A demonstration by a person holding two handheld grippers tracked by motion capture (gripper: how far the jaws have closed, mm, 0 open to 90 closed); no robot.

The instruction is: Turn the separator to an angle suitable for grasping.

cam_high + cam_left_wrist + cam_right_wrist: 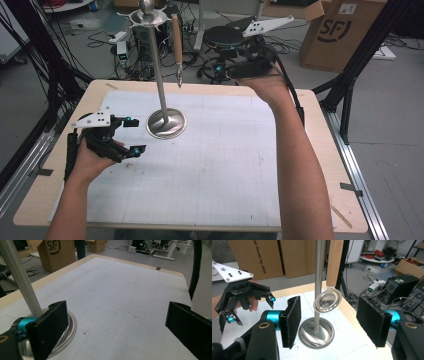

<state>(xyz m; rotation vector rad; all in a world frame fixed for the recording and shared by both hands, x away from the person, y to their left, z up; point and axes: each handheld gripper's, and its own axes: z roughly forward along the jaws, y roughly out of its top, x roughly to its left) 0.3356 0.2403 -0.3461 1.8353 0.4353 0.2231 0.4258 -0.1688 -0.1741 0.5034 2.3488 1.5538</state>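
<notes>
A metal stand (166, 123) with a round base and a tall pole rests on the white grid mat at the back left. From its top hangs a wooden-handled utensil (176, 40) with a round metal head (327, 301). Past the table's far edge, my right gripper (222, 65) points toward that utensil. In the right gripper view its jaws (332, 322) stand open, with the metal head ahead of them and untouched. My left gripper (132, 135) sits low on the mat just left of the stand's base (66, 336), open and holding nothing (117, 320).
A white grid mat (210, 165) covers most of the wooden table (320, 150). Beyond the far edge are a black round stool (222, 36), cables, electronics and a cardboard box (340, 30). Black frame posts stand at both sides.
</notes>
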